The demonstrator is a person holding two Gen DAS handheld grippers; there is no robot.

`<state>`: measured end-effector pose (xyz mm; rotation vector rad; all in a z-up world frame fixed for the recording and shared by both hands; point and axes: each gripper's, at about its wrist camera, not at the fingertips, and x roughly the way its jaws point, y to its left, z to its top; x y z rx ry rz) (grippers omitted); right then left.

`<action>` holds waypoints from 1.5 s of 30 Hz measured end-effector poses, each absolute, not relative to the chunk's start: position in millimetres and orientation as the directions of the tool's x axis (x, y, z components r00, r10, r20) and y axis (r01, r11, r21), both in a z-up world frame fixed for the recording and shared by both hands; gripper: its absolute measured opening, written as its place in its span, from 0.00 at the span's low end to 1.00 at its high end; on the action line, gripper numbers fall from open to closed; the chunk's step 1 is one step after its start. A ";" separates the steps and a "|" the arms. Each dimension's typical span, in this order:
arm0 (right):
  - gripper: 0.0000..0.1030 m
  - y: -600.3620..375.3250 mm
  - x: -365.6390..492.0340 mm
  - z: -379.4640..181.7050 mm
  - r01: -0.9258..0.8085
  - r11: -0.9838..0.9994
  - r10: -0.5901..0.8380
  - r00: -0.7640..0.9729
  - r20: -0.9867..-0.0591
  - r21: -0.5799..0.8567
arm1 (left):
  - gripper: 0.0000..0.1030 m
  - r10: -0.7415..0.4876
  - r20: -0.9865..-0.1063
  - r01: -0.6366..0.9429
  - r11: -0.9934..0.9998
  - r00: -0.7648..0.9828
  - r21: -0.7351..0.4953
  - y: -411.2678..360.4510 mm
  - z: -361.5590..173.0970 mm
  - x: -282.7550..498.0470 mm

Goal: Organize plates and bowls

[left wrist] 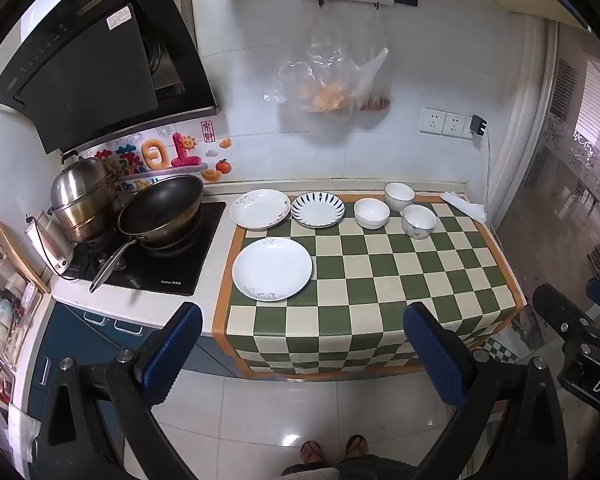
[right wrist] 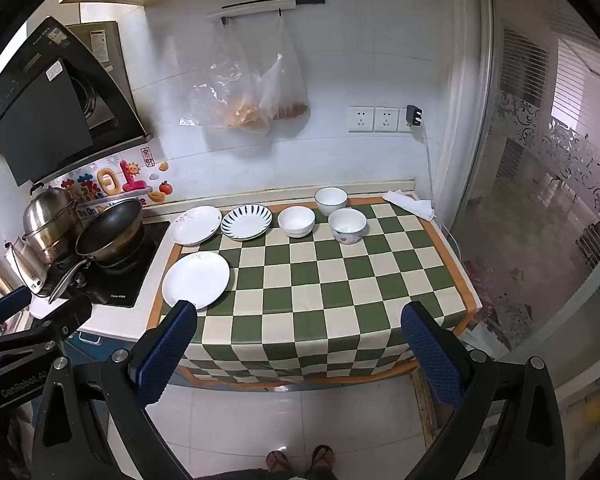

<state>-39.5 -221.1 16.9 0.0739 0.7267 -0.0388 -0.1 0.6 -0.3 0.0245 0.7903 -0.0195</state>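
Both views look down at a counter covered by a green-and-cream checked cloth with an orange border (left wrist: 380, 264).

Left gripper (left wrist: 304, 356) with blue-padded black fingers: jaws spread wide, nothing between them, held off the counter's near edge above the floor. Right gripper (right wrist: 300, 354), same build: jaws likewise wide apart and empty. Each shows at the edge of the other's view.

Task items, all on the cloth:
- large plain white round plate with a faint grey motif (left wrist: 272, 269) — near left corner, apart from the rest.
- second white plate with grey leaf marks (left wrist: 260, 208) at the back left; it seems to sit on another plate, though I cannot tell for certain.
- white plate with dark radial stripes (left wrist: 318, 209) just beside it to the right.
- plain white bowl (left wrist: 371, 212), then a taller white bowl with a dark rim (left wrist: 399, 196) against the back edge, and a white bowl with a small painted pattern (left wrist: 419, 221) in front of it. The three stand close together.

Surroundings: black cooktop (left wrist: 168, 256) left of the cloth, carrying a dark wok with a long metal handle (left wrist: 162, 210) and a steel lidded steamer pot (left wrist: 82, 196). Clear plastic bags (left wrist: 332, 76) hang from a wall rail. A folded white cloth (left wrist: 462, 202) lies at the back right corner.

Nothing lies between the grippers and the dishes. Bag contents are blurred. The person's sandalled feet (left wrist: 334, 450) are cut off at the bottom.
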 end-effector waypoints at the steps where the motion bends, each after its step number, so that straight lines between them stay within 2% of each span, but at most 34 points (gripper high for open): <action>1: 1.00 -221.4 -39.4 16.8 0.061 0.996 -0.005 0.750 -0.662 0.062 | 1.00 -0.010 -0.712 0.027 1.000 0.702 0.013 1.0 -0.7 0.0; 45: 1.00 -214.5 -31.6 12.7 0.059 0.997 -0.007 0.737 -0.676 0.053 | 1.00 -0.004 -0.717 0.028 0.999 0.698 0.021 -1.0 -7.2 5.3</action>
